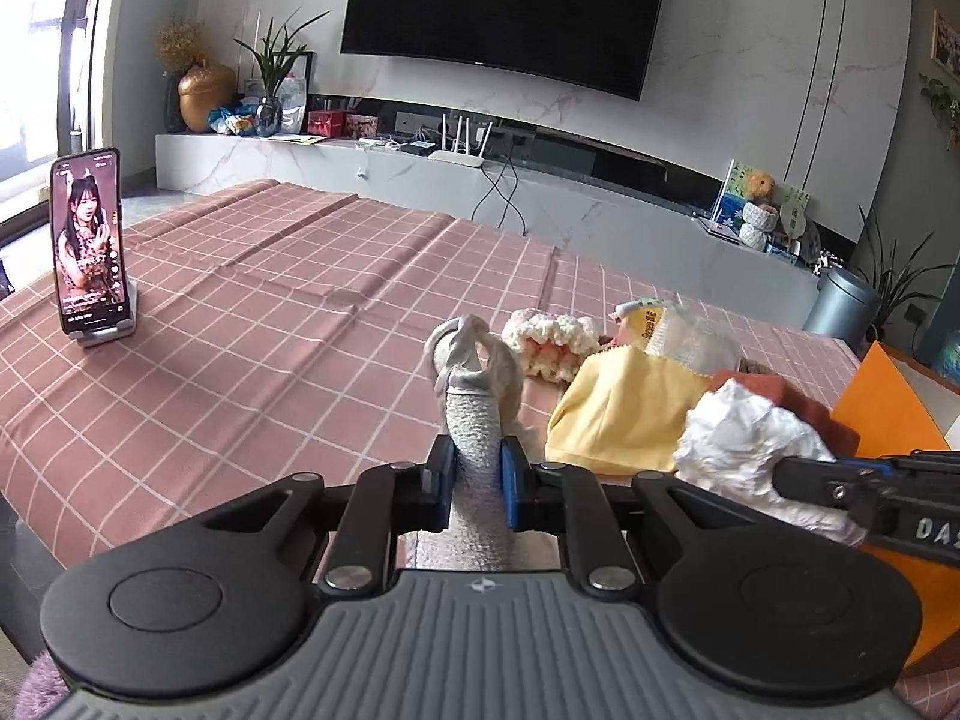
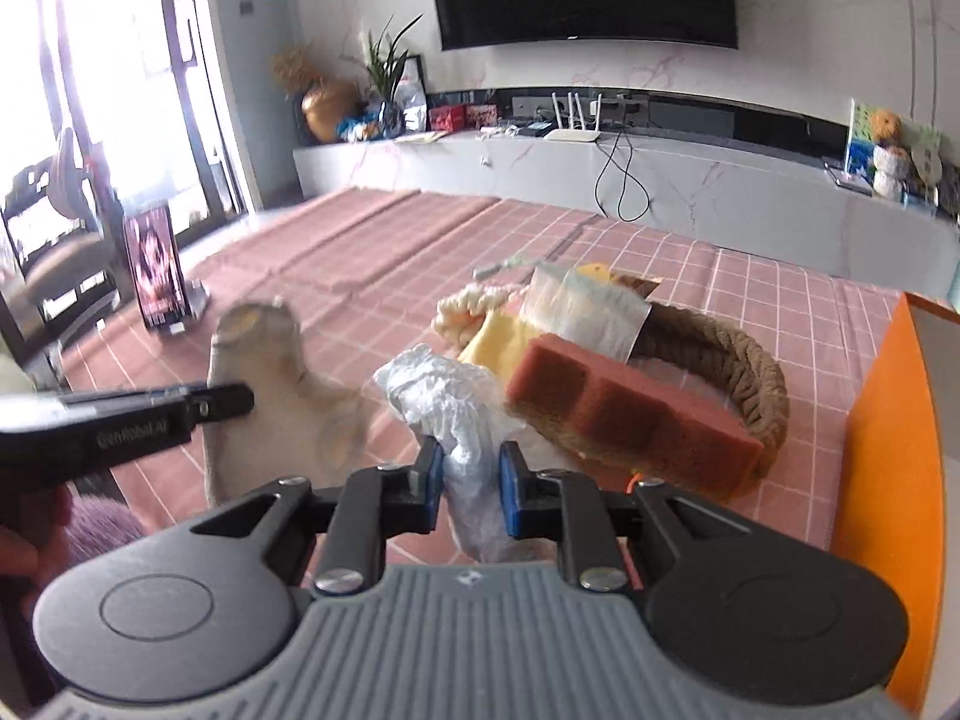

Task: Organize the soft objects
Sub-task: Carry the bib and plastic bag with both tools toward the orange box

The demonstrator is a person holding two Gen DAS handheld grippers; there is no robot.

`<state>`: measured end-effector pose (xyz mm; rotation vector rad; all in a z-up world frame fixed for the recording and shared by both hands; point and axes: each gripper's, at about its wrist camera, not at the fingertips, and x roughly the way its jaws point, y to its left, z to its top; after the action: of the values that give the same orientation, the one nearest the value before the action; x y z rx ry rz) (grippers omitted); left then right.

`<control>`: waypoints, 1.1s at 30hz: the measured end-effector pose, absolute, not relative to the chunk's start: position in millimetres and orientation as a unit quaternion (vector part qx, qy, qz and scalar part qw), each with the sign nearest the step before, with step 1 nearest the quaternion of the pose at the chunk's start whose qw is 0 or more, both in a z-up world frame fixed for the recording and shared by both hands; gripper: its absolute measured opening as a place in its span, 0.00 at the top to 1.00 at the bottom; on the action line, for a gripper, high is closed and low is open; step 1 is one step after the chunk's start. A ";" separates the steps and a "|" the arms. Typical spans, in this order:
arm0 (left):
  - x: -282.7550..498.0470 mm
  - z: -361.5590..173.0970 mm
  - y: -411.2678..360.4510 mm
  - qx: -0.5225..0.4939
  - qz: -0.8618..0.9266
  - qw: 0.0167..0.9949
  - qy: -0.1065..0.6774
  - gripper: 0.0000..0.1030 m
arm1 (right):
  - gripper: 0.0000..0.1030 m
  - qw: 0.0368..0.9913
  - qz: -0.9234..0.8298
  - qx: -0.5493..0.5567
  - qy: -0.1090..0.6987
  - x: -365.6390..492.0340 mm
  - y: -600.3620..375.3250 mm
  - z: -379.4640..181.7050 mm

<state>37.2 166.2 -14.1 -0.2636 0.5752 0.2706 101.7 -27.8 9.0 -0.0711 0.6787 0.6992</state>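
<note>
I pinch a gray sock [image 1: 474,420] tight in my left gripper [image 1: 474,483], left of the rope basket [image 2: 762,384]. My right gripper [image 2: 471,483] squeezes a crumpled white bag [image 2: 444,390] right beside the basket. A pink sponge [image 2: 630,420] leans on the basket's rim.

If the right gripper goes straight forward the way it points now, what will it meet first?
The right gripper, shut on the crumpled white plastic bag, points toward the pink sponge lying on the rim of the rope basket. It would probably meet the sponge first, though depth is unclear.
</note>
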 end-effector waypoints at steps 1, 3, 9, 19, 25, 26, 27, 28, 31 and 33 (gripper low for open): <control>35.7 -12.6 167.7 -0.130 0.137 0.941 0.280 0.83 | 0.82 0.883 0.336 -0.018 0.327 102.5 -32.8 13.8; 34.1 -11.4 169.9 -0.131 0.140 0.940 0.283 0.84 | 0.82 0.879 0.341 0.022 0.334 104.2 -41.7 23.8; 28.2 -8.1 161.3 -0.147 0.106 0.943 0.278 0.84 | 0.82 0.839 0.372 0.152 0.367 101.8 -65.1 34.6; 30.2 -15.5 144.5 -0.150 0.065 0.941 0.295 0.84 | 0.84 0.854 0.241 0.097 0.450 89.4 -79.1 -24.8; 28.9 -10.3 134.9 -0.163 0.023 0.944 0.285 0.84 | 0.74 0.868 0.229 0.050 0.439 84.5 -74.7 -27.7; 30.3 -8.5 131.4 -0.162 0.016 0.946 0.282 0.84 | 0.71 0.870 0.236 0.033 0.432 81.9 -70.3 -27.2; 32.4 -6.4 126.2 -0.159 0.006 0.948 0.277 0.84 | 0.64 0.872 0.244 0.018 0.424 79.4 -67.1 -25.6; 34.9 -4.2 121.7 -0.156 -0.003 0.949 0.273 0.84 | 0.53 0.875 0.251 0.001 0.414 76.6 -64.4 -25.1; 46.5 -1.2 110.7 -0.142 -0.024 0.951 0.272 0.84 | 0.31 0.892 0.243 -0.054 0.376 73.6 -59.8 -22.5; 54.6 -2.3 106.6 -0.143 -0.042 0.950 0.275 0.84 | 0.22 0.892 0.246 -0.079 0.371 78.6 -55.6 -25.3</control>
<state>54.6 106.6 -2.3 -0.2903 0.5599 -0.0848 78.6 -55.6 -25.3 -0.1646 0.7707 0.5115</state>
